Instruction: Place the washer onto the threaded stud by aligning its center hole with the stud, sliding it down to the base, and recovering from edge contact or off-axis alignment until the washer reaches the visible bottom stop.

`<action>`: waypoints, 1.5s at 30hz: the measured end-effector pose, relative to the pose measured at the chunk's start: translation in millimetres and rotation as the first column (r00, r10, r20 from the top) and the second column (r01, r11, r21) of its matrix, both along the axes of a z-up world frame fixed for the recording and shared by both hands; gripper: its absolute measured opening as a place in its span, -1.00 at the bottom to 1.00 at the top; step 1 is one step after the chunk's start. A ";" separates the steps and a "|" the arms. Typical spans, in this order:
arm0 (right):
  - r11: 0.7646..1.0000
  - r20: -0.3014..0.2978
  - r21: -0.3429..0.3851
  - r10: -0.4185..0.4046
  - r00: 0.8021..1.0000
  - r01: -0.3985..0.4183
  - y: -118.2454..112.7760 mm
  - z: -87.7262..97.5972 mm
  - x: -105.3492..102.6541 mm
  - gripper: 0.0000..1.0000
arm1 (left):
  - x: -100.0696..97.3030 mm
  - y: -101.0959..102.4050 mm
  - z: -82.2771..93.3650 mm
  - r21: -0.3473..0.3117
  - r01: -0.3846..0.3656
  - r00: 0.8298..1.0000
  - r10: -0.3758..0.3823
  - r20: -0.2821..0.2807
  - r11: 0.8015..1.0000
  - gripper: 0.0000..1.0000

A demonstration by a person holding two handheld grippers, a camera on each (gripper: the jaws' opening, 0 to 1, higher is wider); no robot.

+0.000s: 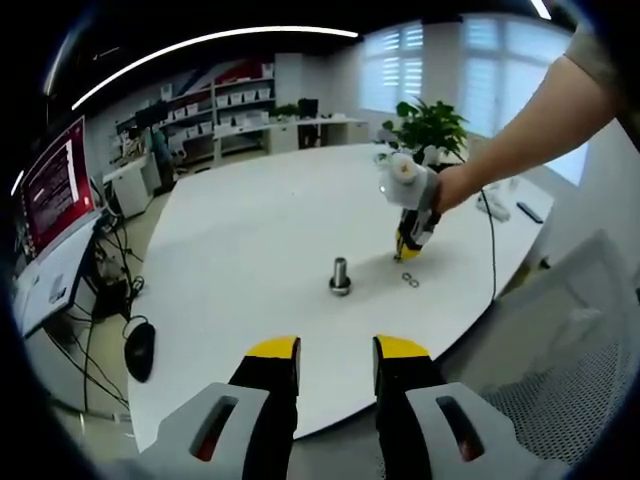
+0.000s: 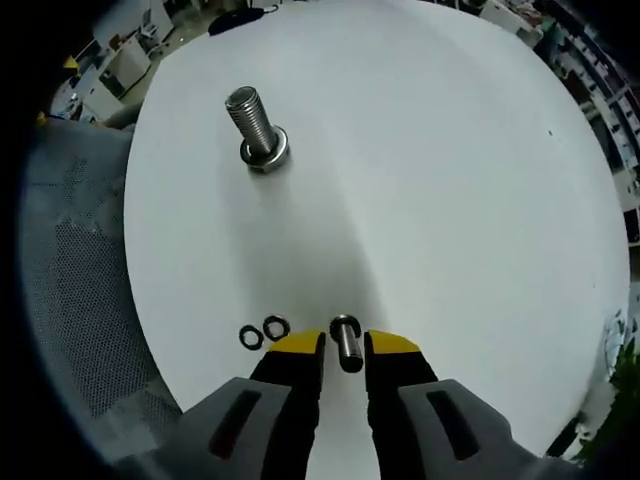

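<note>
**Two washers loose, stud standing free**

Two washers (image 2: pixel 263 332) lie flat on the white table (image 2: pixel 450 200), just left of my right gripper (image 2: pixel 345 345). Its yellow-tipped jaws sit slightly apart with a small metal piece (image 2: pixel 346 355) between them; I cannot tell whether they grip it. Well ahead, the threaded stud (image 2: pixel 256 125) stands upright on its base. My left gripper (image 1: pixel 336 350) hovers at the table edge, jaws parted and holding nothing, facing the stud (image 1: pixel 340 275).
</note>
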State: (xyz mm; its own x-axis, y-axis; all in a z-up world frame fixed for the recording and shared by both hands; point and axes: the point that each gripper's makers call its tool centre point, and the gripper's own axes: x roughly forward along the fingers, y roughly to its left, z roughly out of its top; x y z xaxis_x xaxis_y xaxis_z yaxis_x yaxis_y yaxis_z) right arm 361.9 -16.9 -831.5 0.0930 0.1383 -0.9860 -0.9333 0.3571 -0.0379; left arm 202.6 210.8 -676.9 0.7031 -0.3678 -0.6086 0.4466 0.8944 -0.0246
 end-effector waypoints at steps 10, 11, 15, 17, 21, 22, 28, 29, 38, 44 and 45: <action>0.999 0.011 -0.012 -0.039 0.999 0.039 -17.8 9.5 -8.6 -0.57 | -0.3 -1.3 0.8 -0.003 0.006 1.000 -0.006 0.004 1.000 -0.46; 0.999 0.011 -0.013 -0.045 0.999 0.045 -19.5 10.1 -10.1 -0.56 | -0.4 -1.3 0.8 -0.004 0.007 1.000 -0.007 0.004 1.000 -0.46; 0.998 0.002 -0.012 -0.067 0.998 0.067 -24.2 10.4 -20.3 -0.54 | -1.0 -2.5 1.2 -0.006 0.012 1.000 -0.012 0.006 1.000 -0.46; 0.997 -0.008 -0.005 -0.075 0.997 0.075 -23.1 9.4 -27.8 -0.53 | -1.0 -2.7 1.5 -0.001 0.016 1.000 -0.016 0.009 1.000 -0.45; 0.998 -0.032 -0.018 -0.064 0.997 0.064 -20.5 4.1 -44.0 -0.49 | -0.7 -2.6 2.8 -0.008 0.015 1.000 -0.015 0.013 1.000 -0.45; 0.998 -0.035 -0.018 -0.061 0.998 0.060 -18.6 2.6 -47.4 -0.49 | -0.8 -2.7 2.9 -0.008 0.015 1.000 -0.015 0.014 1.000 -0.45; 0.998 -0.059 0.011 -0.067 0.996 0.068 -3.9 0.4 -58.8 -0.48 | -0.2 -2.8 3.5 -0.011 0.017 1.000 -0.017 0.018 1.000 -0.46; 0.997 -0.063 0.015 -0.068 0.996 0.069 -1.8 0.0 -59.9 -0.48 | -0.4 -2.7 3.3 -0.009 0.018 1.000 -0.018 0.018 1.000 -0.46; 0.998 -0.080 0.017 -0.051 0.996 0.052 16.2 -10.1 -69.0 -0.49 | -0.2 -3.1 3.8 -0.011 0.021 1.000 -0.021 0.020 1.000 -0.46; 0.999 -0.074 0.011 -0.031 0.997 0.032 19.3 -12.1 -72.0 -0.50 | 0.0 -3.3 4.1 -0.012 0.021 1.000 -0.021 0.020 1.000 -0.46; 1.000 -0.066 0.004 -0.020 0.998 0.020 18.6 -11.8 -70.4 -0.51 | -0.2 -3.5 3.9 -0.012 0.022 1.000 -0.022 0.020 1.000 -0.46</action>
State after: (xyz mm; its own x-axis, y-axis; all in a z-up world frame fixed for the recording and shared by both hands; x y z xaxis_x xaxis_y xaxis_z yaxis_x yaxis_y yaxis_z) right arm 291.6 1.7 -843.4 0.0305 0.1418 -0.9894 -0.9265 0.3755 0.0253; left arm 202.4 207.2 -673.0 0.7064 -0.3907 -0.5901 0.4667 0.8840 -0.0267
